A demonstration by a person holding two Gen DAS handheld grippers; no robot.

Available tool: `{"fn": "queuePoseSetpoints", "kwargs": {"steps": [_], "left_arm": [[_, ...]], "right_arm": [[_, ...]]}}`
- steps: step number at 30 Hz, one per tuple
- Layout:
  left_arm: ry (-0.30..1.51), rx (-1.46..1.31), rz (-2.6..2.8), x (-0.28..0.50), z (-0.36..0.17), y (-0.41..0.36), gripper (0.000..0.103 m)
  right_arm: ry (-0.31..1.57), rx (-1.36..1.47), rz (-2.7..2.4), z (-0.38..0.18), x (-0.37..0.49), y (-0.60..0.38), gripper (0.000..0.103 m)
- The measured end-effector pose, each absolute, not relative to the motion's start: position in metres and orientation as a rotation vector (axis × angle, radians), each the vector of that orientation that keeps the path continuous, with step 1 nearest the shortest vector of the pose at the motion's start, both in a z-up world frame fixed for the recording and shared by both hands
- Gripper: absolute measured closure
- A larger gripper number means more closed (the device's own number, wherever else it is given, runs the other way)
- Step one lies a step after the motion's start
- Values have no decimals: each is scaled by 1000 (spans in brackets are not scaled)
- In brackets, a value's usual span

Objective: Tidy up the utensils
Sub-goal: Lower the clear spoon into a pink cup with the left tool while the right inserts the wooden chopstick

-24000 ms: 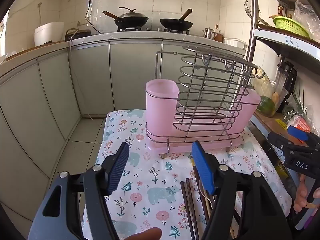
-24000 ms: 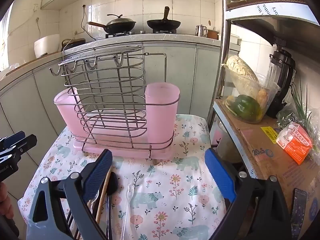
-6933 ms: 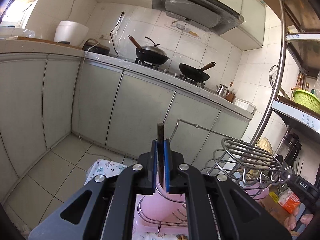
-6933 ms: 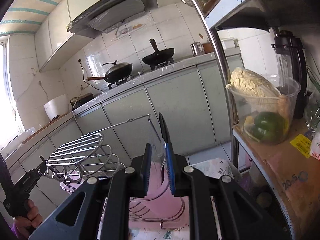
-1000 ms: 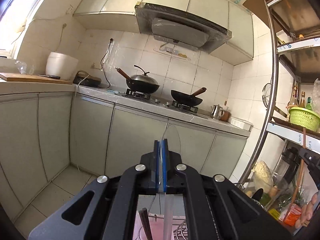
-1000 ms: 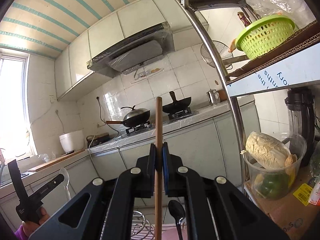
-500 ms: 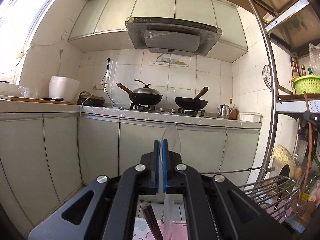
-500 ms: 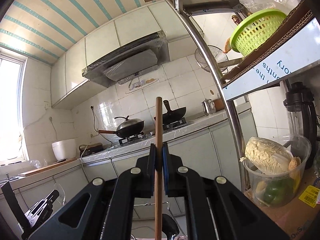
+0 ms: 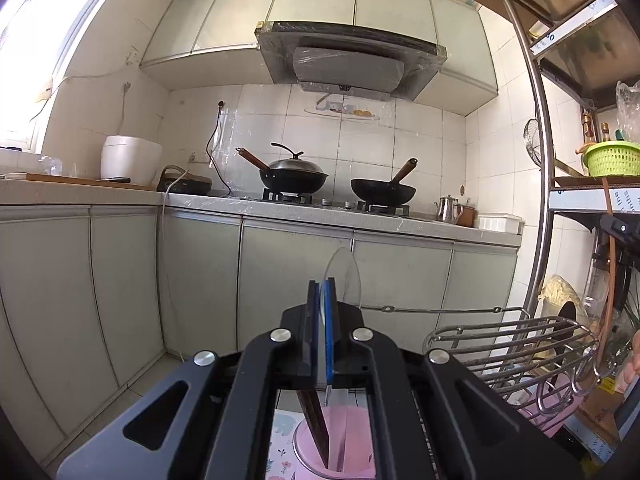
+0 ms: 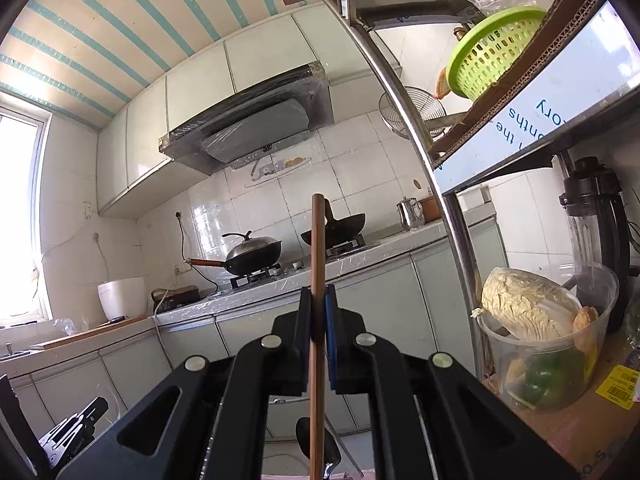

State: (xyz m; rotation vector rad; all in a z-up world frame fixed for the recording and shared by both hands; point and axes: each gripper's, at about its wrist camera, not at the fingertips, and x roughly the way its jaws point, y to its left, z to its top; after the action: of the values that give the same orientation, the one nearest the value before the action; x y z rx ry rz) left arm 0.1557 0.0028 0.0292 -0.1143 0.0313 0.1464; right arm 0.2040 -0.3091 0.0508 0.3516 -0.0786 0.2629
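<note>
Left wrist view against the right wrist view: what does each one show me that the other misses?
Only the left wrist view shows the pink cup below, dark chopsticks standing in it, and the left gripper shut on a clear plastic spoon. Only the right wrist view shows the right gripper shut on a wooden stick and the cabbage tub. Both show the lidded wok and the green basket.

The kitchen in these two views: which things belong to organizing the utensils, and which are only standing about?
Belong to the job:
- clear plastic spoon in the left hand-held gripper
- wooden stick in the right hand-held gripper
- pink cup holding dark chopsticks
- wire rack

Only standing about:
- woks
- kettle
- green basket
- cabbage tub
</note>
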Motion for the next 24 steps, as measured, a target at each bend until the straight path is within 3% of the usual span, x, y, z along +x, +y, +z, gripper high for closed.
{"fn": "queuePoseSetpoints", "kwargs": {"steps": [11, 24], "left_arm": [[87, -110, 130, 160, 16, 3, 102], [278, -257, 82, 151, -1, 29, 102]], "right_arm": [[-28, 330, 260, 30, 210, -308, 97], [240, 300, 251, -6, 178, -301, 97]]}}
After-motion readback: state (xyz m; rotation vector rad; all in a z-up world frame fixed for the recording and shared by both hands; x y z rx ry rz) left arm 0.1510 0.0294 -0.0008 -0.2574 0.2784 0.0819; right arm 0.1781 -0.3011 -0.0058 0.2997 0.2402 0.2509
